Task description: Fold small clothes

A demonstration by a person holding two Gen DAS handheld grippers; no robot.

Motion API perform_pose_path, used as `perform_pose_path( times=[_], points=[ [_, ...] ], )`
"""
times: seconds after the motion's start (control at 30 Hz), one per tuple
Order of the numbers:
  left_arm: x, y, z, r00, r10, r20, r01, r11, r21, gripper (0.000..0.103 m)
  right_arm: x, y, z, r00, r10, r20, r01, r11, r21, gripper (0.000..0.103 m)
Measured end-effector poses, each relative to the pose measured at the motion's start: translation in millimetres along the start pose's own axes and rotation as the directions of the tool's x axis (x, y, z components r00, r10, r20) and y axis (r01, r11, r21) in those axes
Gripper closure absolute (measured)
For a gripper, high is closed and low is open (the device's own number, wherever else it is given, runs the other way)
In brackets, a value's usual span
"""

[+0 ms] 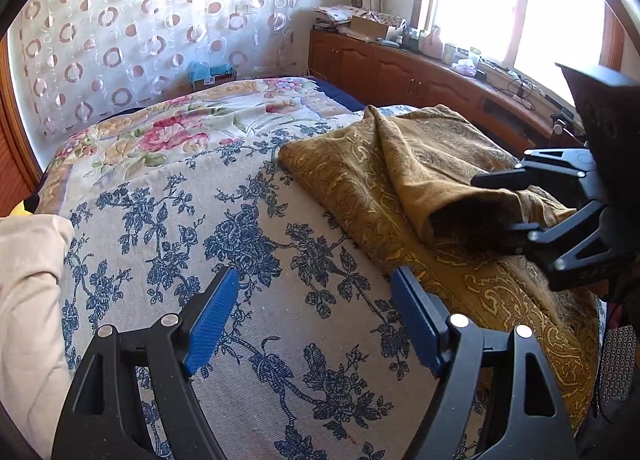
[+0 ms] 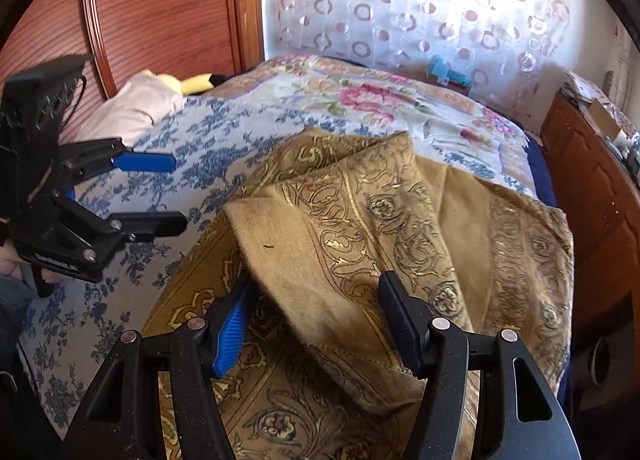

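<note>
Two grippers are in the room: the left gripper [image 1: 314, 316] and the right gripper [image 2: 316, 320]. One mustard-gold patterned cloth [image 2: 360, 227] lies on one bed [image 1: 256, 324]. Two printed covers dress that bed: one blue-flowered spread [image 1: 224, 227] and one pink-flowered quilt [image 1: 168, 131]. One white pillow [image 2: 132, 107] and one yellow soft thing [image 2: 192, 81] sit by the headboard [image 2: 160, 11].

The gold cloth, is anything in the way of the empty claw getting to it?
Nothing visible. The left claw is open over bare blue-flowered bedspread, and the gold cloth lies just beside it.
</note>
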State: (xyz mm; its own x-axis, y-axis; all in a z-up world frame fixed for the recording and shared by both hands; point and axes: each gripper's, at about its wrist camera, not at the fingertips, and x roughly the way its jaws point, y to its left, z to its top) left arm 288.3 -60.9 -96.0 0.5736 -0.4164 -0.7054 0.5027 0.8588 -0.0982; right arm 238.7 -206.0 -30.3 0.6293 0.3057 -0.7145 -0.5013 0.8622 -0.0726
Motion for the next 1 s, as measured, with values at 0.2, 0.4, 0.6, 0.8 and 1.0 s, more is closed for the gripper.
perform_pose_path(
  times=[0.2,0.4,0.6,0.8,1.0],
  points=[
    [3,0,-3,1.000,-0.002,-0.009,0.002,1.000,0.000,0.024,11,-5,8,0.999,-0.001,-0.047,0.000,1.000,-0.022,0.039],
    [5,-2,-5,1.000,0.000,-0.016,0.000,1.000,0.004,0.024,15,-3,11,0.998,0.004,-0.062,-0.007,0.999,-0.049,0.052],
    [4,-2,-5,1.000,-0.007,-0.012,0.007,1.000,0.004,0.024,13,-8,15,0.998,-0.007,-0.055,0.004,0.999,-0.050,0.097],
    [4,-5,-5,1.000,-0.013,-0.009,0.013,1.000,0.006,0.024,-20,-44,32,0.998,-0.051,0.036,0.049,0.998,0.036,0.098],
    [3,-6,-6,1.000,-0.014,-0.004,0.014,1.000,0.008,0.024,-25,-104,37,0.985,-0.171,0.028,0.165,0.975,0.147,0.098]
  ],
)
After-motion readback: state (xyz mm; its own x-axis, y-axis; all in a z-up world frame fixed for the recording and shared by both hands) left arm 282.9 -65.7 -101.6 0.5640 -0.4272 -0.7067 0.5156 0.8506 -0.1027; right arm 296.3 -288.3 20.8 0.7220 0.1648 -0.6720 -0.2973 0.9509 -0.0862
